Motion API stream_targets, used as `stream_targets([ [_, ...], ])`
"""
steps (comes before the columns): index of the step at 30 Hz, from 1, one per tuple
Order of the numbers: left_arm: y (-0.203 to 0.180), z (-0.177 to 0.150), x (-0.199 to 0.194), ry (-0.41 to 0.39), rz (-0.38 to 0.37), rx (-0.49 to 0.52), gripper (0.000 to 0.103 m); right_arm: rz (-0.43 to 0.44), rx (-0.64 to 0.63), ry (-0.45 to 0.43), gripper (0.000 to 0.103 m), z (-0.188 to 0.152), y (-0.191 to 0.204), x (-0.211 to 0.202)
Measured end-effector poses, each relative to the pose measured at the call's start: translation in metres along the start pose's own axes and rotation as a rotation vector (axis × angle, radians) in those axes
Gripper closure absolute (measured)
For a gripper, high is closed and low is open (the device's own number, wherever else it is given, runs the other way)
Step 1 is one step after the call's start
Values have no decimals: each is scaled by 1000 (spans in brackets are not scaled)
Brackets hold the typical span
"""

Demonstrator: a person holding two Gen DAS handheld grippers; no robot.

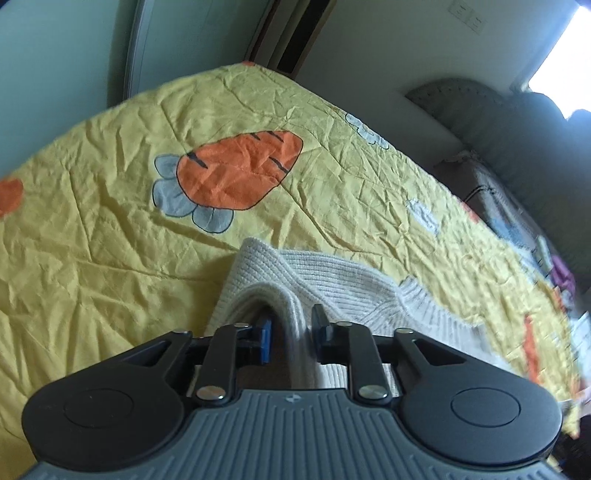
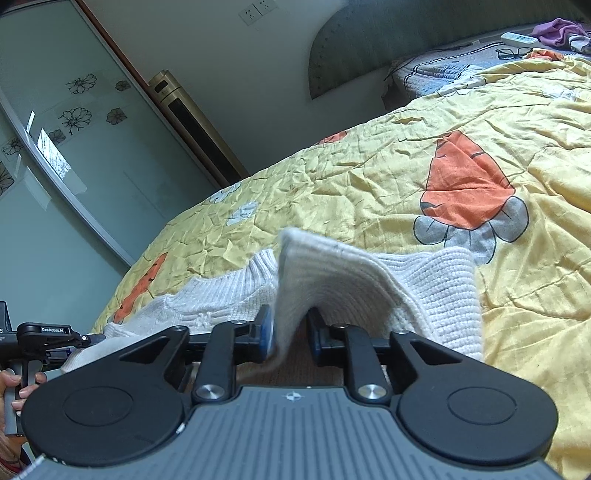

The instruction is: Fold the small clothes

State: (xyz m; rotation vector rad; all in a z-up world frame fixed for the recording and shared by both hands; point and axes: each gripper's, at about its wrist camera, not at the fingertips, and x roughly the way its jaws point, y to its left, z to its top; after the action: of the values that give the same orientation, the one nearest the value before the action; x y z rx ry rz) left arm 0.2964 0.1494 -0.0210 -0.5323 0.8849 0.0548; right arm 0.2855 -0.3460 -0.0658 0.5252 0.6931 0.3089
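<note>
A cream knitted sweater [image 1: 332,280] lies on the yellow carrot-print quilt [image 1: 110,240], close to the bed's near edge. A raised fold of it stands between the jaws of my left gripper [image 1: 291,330], which are apart, and the blue pads [image 1: 266,338] do not press the knit. In the right wrist view another fold of the sweater [image 2: 424,280] hangs loose and blurred between the parted jaws of my right gripper [image 2: 290,332]. The left gripper [image 2: 48,338] also shows at the far left of that view, held by a hand [image 2: 11,391] at the sweater's other end.
The quilt [image 2: 369,177] covers the bed up to a grey headboard [image 2: 369,40]. Glasses [image 2: 513,51], a white remote [image 2: 519,38] and purple cloth [image 2: 557,31] lie near the pillows. A glass wardrobe door [image 2: 55,147] and a tall gold air conditioner [image 2: 192,122] stand beyond the bed.
</note>
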Motion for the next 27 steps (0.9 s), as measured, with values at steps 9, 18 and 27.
stream_targets([
  [9,-1,2,0,-7,-54,-57,55,-5,-1,2,60,2,3,8],
  [18,-2,6,-8,-81,-95,-112,35,-13,16,-19,53,6,3,13],
  [27,-12,3,-27,-193,-25,-6,31,10,-149,-84,32,7,38,-6],
])
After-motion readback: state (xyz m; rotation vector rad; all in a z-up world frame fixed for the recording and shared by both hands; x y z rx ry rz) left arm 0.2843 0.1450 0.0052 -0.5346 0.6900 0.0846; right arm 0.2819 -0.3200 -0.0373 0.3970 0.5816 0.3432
